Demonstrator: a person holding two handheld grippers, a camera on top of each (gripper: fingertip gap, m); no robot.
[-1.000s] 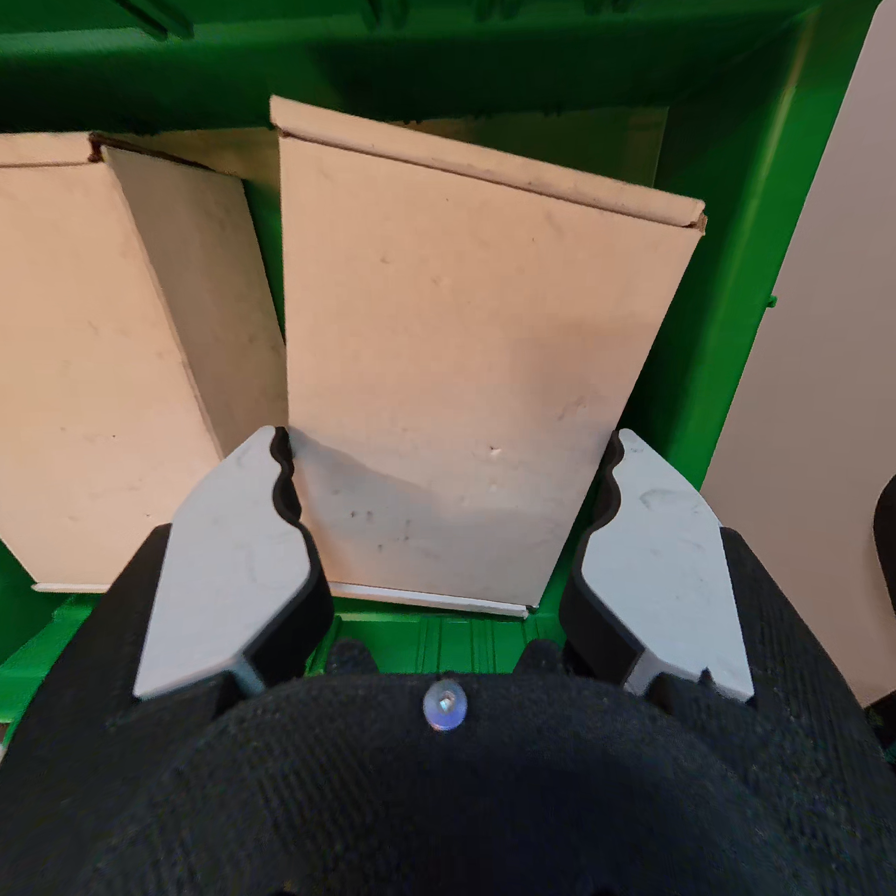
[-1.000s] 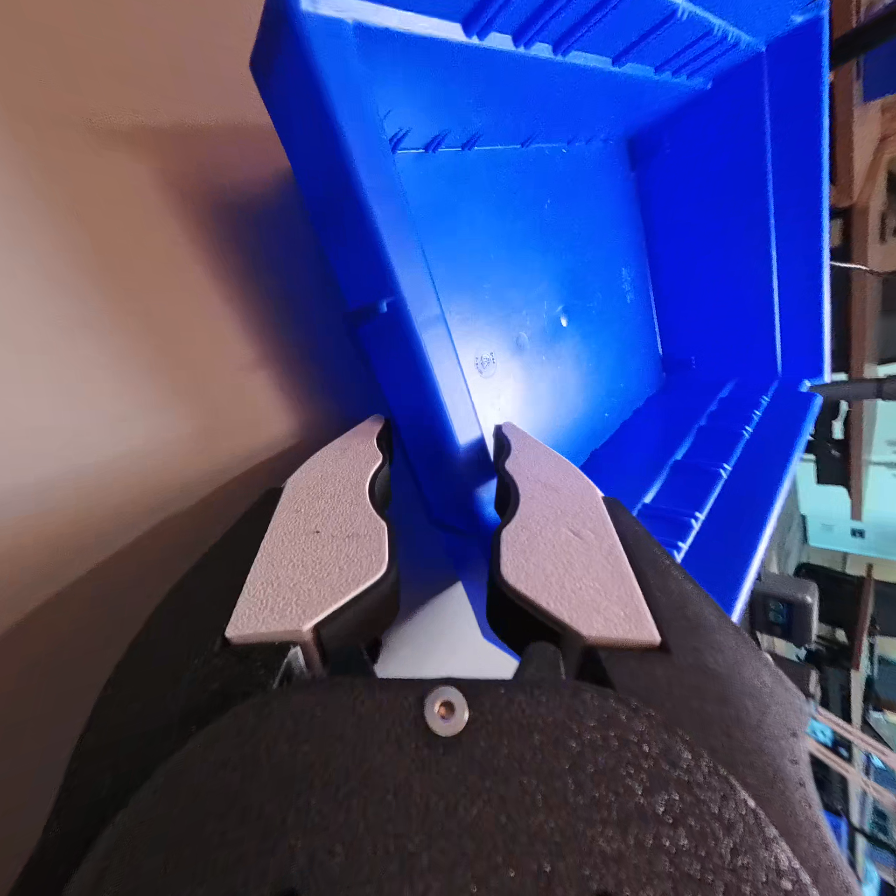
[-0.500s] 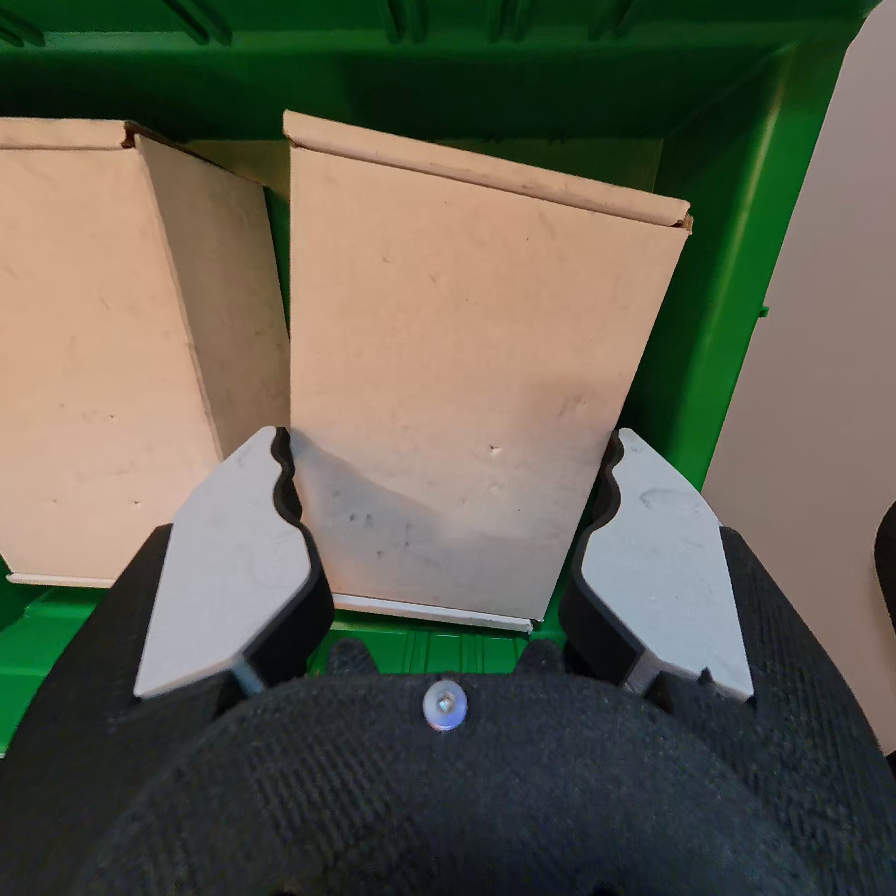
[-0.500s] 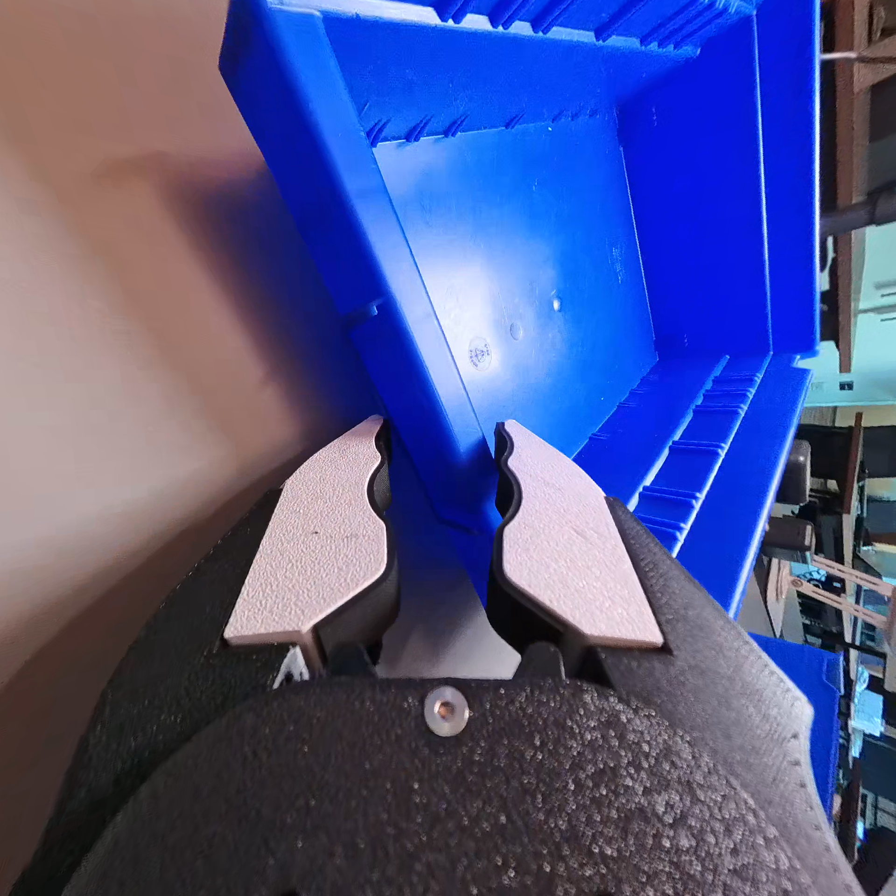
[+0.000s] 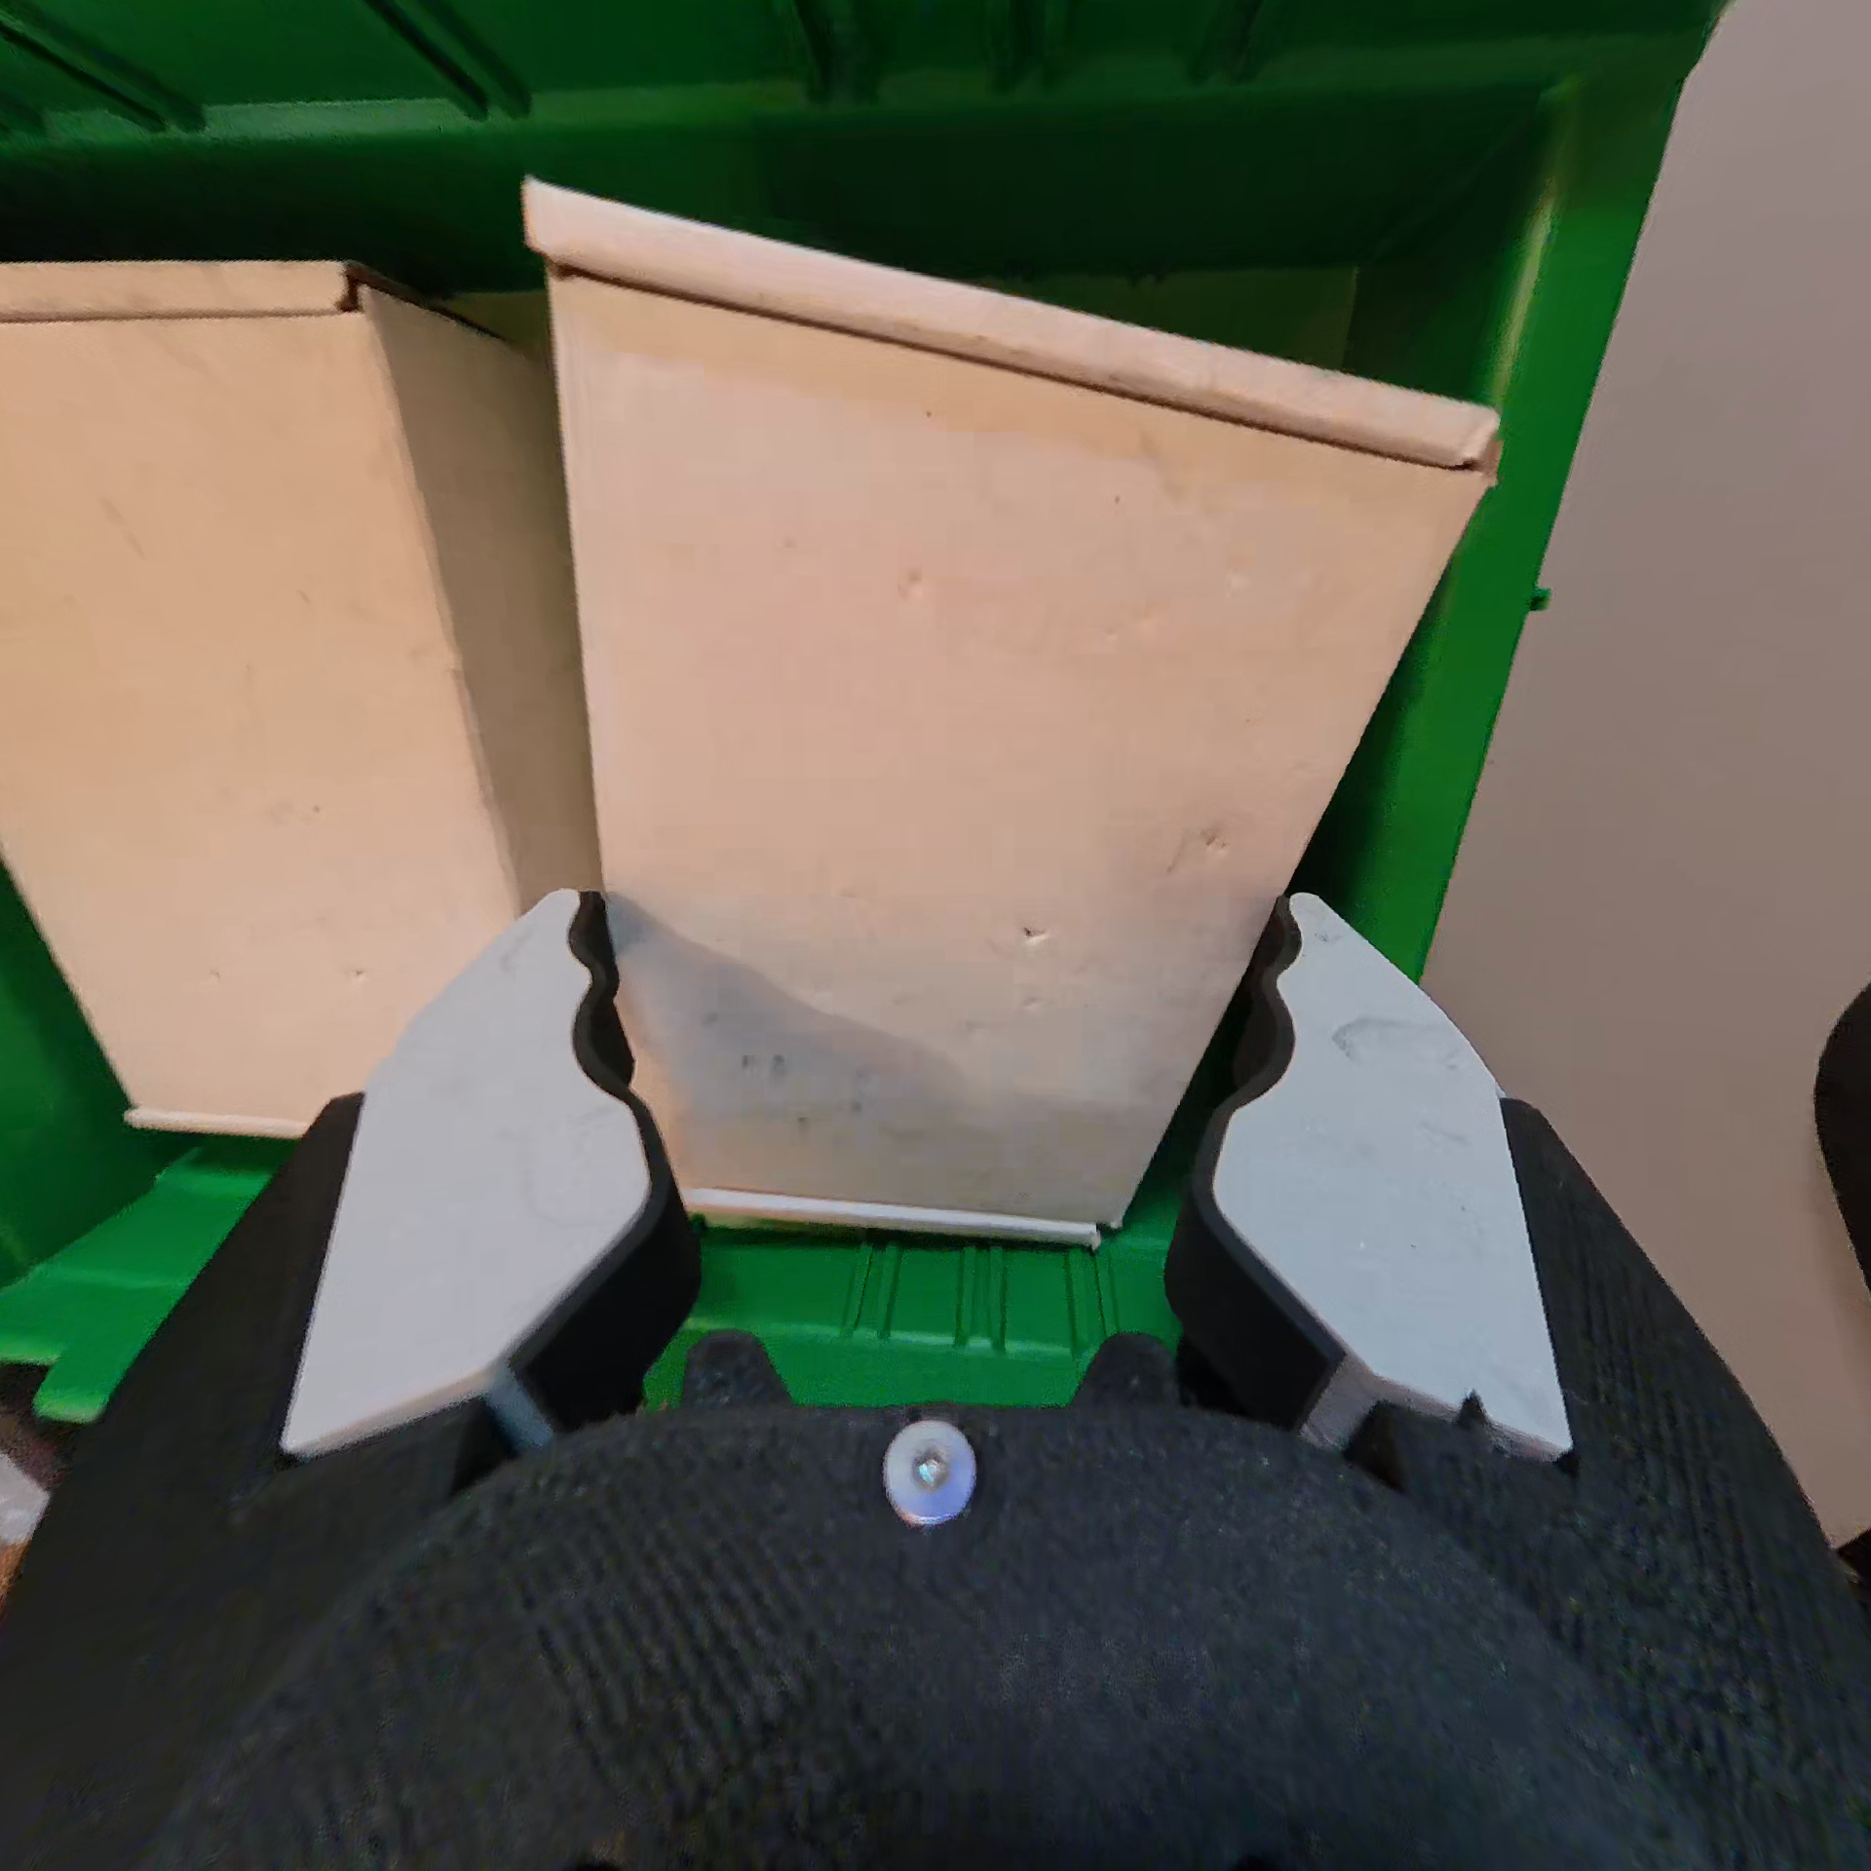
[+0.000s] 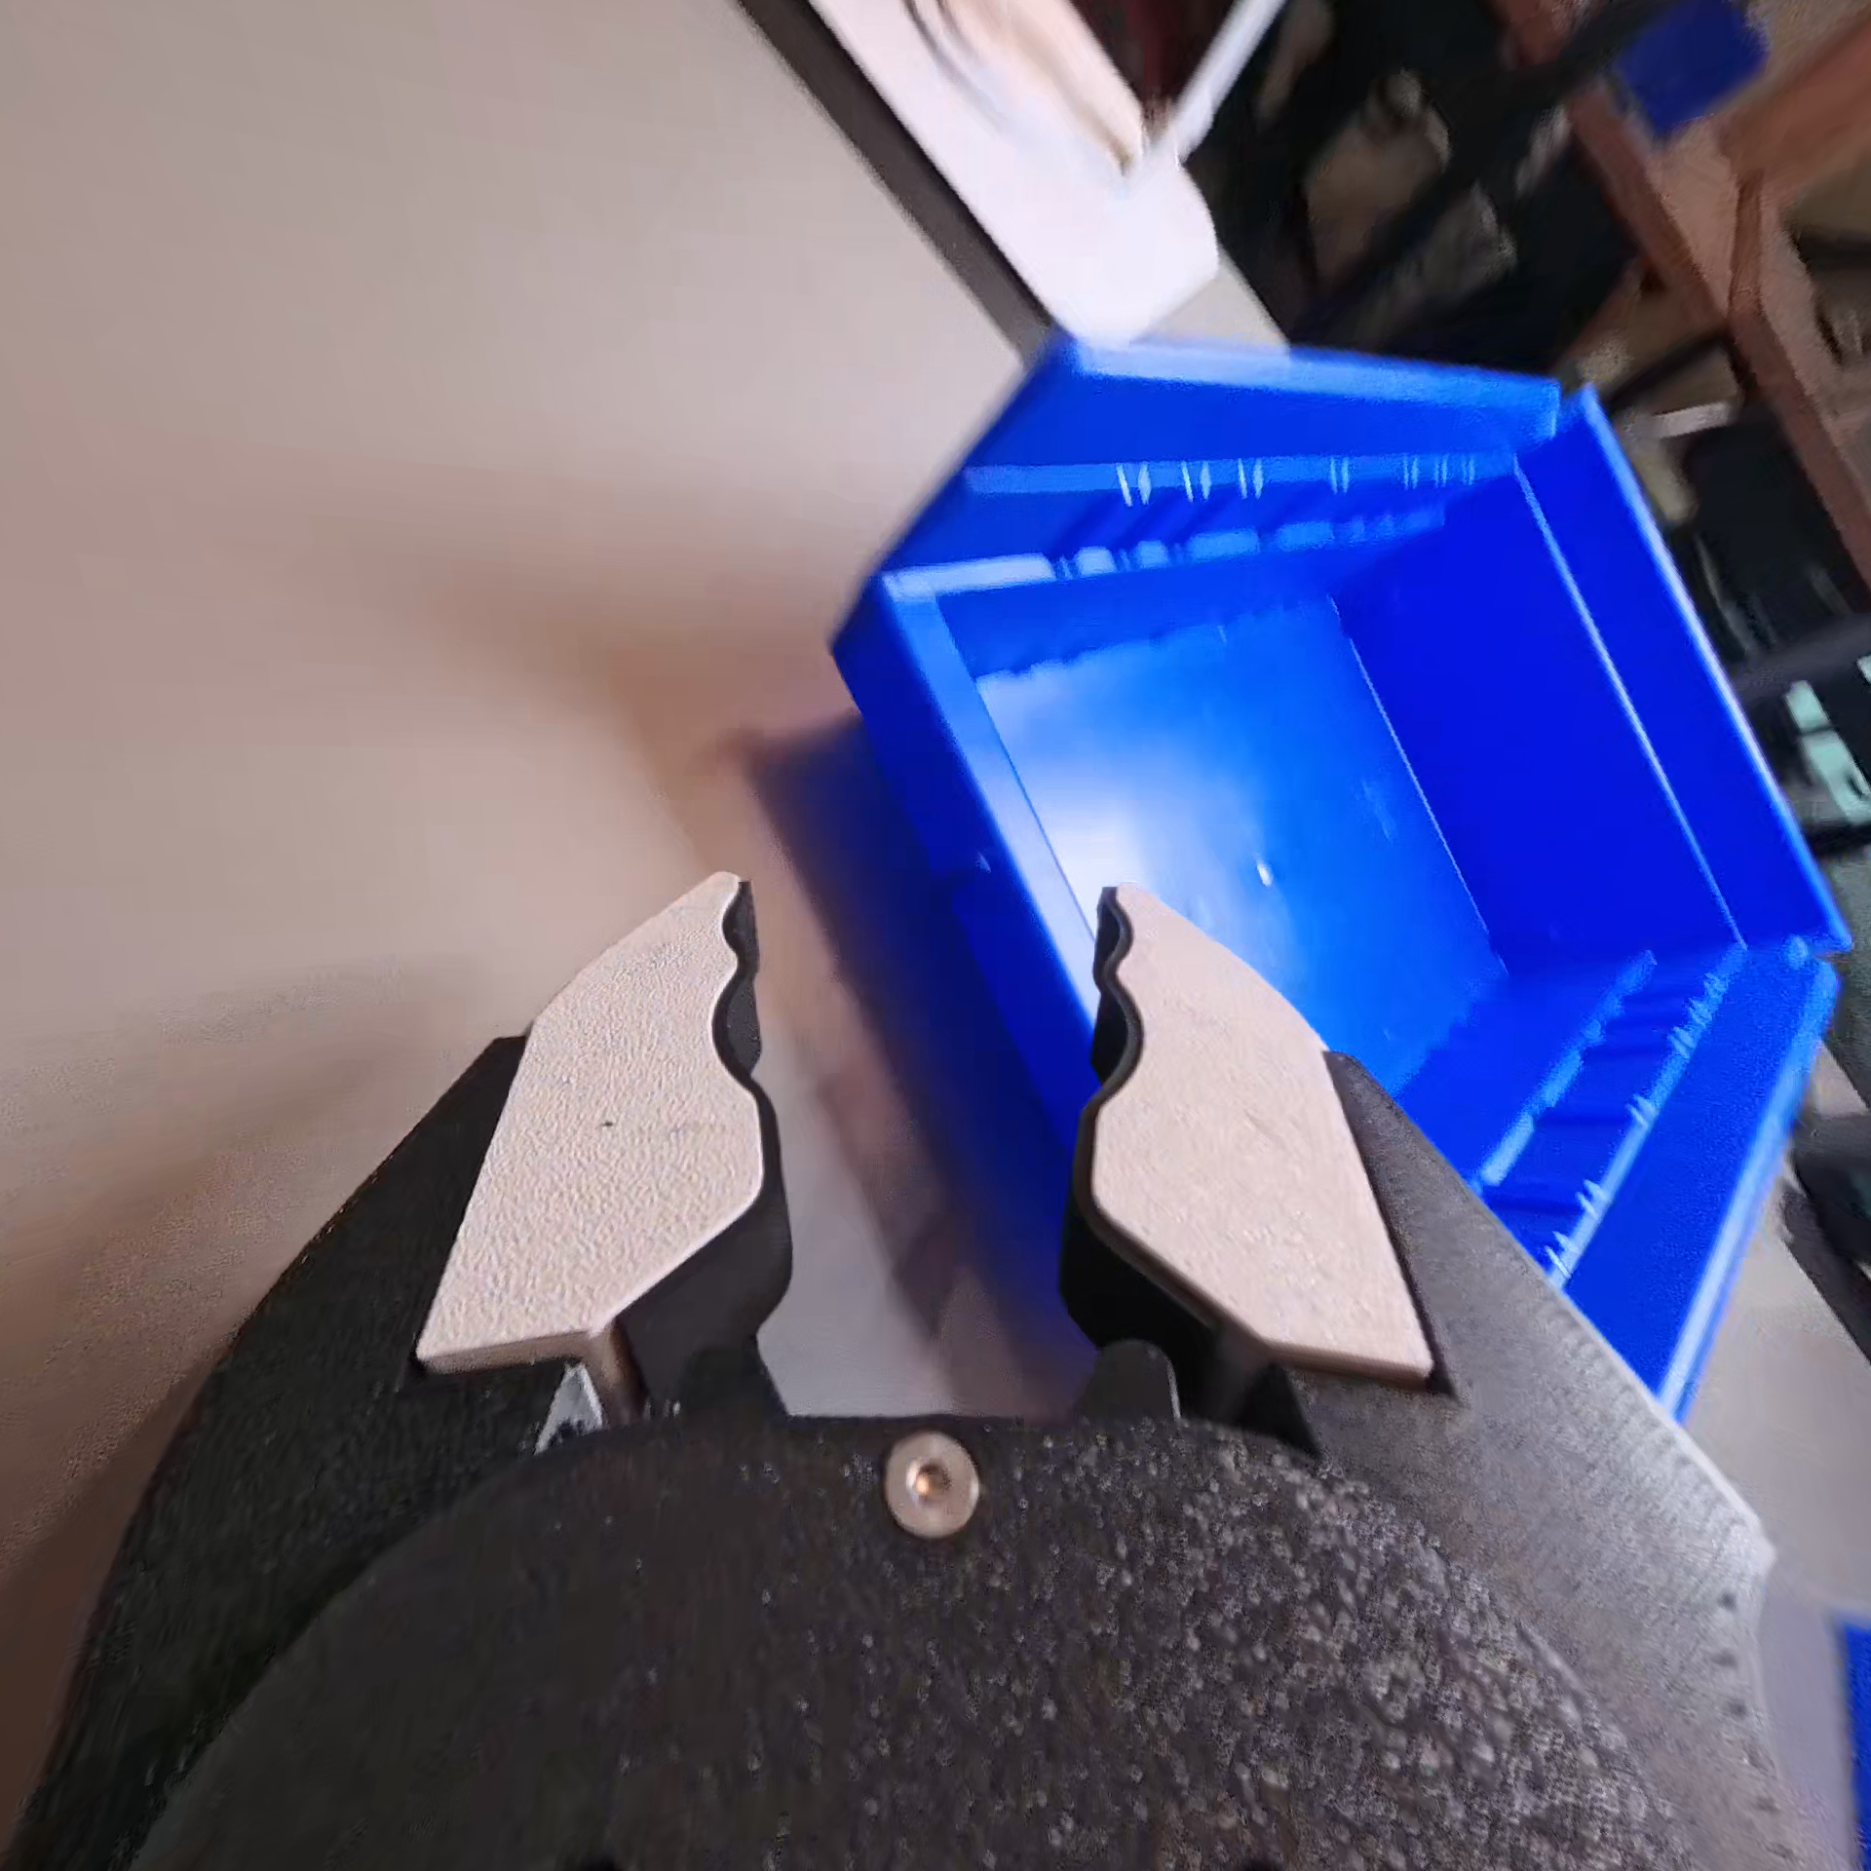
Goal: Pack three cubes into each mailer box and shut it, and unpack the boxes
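Note:
In the left wrist view, two closed cardboard mailer boxes stand in a green bin. My left gripper is shut on the right mailer box, with a finger on each side of its near end, and the box sits tilted. The second mailer box stands just to its left. In the right wrist view, my right gripper is open and empty above the table, with an empty blue bin just ahead and to the right. No cubes are in view.
The pale table stretches left of the blue bin and also shows right of the green bin in the left wrist view. A dark rounded object is at the right edge. Blurred shelves and clutter lie beyond the table's far edge. The gap from one gripper's tips to the other's is roughly 50 cm.
My right gripper has opened and let go of the blue bin's wall, then drawn back from it. The left gripper keeps its hold on the right mailer box, which has shifted slightly against the other box.

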